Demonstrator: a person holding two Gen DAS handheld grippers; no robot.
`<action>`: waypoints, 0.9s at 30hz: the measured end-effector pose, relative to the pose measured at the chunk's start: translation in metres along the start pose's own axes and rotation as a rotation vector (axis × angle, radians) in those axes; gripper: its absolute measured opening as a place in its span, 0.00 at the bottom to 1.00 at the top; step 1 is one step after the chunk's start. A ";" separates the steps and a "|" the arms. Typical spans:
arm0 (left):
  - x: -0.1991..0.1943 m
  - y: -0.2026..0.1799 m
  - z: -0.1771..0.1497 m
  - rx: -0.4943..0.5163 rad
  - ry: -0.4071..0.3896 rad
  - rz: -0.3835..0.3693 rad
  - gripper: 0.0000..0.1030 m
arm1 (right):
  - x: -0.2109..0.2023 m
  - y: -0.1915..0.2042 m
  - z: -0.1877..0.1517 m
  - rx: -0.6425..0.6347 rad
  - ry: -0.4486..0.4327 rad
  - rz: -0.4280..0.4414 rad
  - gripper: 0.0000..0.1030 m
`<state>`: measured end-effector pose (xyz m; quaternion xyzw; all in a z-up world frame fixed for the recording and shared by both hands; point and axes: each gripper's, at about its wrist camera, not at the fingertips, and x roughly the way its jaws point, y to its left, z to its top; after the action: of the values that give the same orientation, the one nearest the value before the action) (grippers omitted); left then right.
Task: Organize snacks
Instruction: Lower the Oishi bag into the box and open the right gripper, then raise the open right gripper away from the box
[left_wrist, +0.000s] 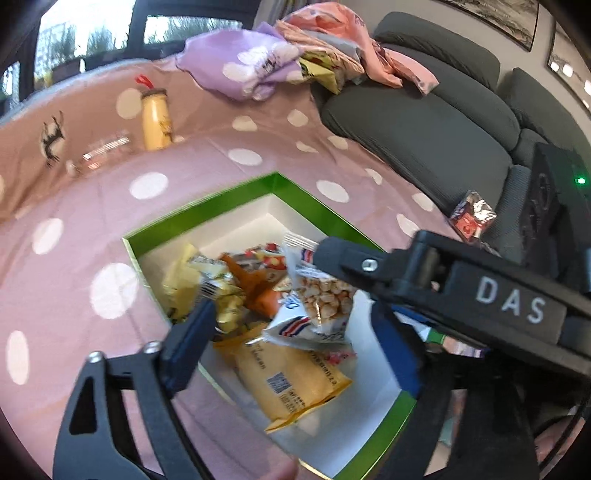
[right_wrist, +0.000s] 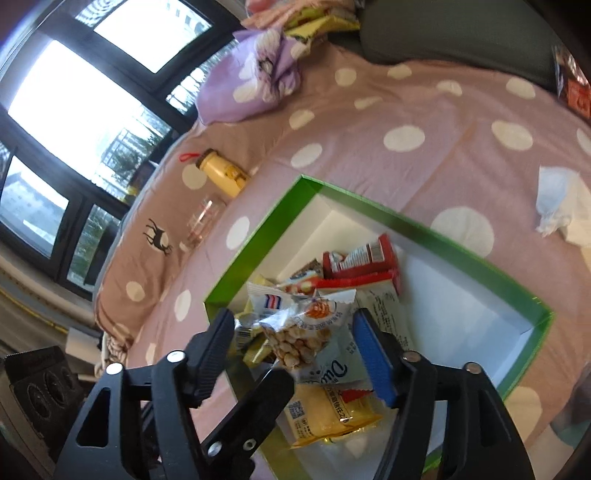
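Observation:
A green box with a white inside (left_wrist: 207, 206) (right_wrist: 258, 240) lies on the pink spotted cloth and holds several snack packets. A clear packet of puffed balls (left_wrist: 325, 299) (right_wrist: 299, 339) lies on top of a yellow packet (left_wrist: 295, 387) (right_wrist: 328, 413); red packets (right_wrist: 362, 258) lie further back. My left gripper (left_wrist: 299, 339) is open over the box. My right gripper (right_wrist: 295, 343) is open, its jaws on either side of the puffed-ball packet; it also shows in the left wrist view (left_wrist: 369, 266), reaching in from the right.
A yellow bottle (left_wrist: 157, 118) (right_wrist: 221, 173) and a clear glass (right_wrist: 203, 221) stand on the cloth behind the box. A purple bag (left_wrist: 243, 70) and more snack packets (left_wrist: 321, 70) lie at the back. A grey sofa (left_wrist: 424, 125), a red packet (left_wrist: 472, 218), a crumpled tissue (right_wrist: 561, 206).

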<state>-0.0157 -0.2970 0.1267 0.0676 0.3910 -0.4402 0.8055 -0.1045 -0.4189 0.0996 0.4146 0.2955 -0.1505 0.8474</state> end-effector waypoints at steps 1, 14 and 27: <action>-0.003 -0.001 0.000 0.002 -0.004 0.014 0.96 | -0.005 0.002 0.000 -0.006 -0.009 -0.006 0.67; -0.044 -0.005 0.002 0.002 -0.052 0.092 0.99 | -0.047 0.019 -0.004 -0.064 -0.136 -0.115 0.83; -0.042 0.004 0.000 -0.038 -0.042 0.110 0.99 | -0.048 0.015 -0.004 -0.048 -0.136 -0.168 0.84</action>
<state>-0.0253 -0.2669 0.1550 0.0646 0.3777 -0.3890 0.8378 -0.1357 -0.4064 0.1365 0.3567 0.2745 -0.2418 0.8596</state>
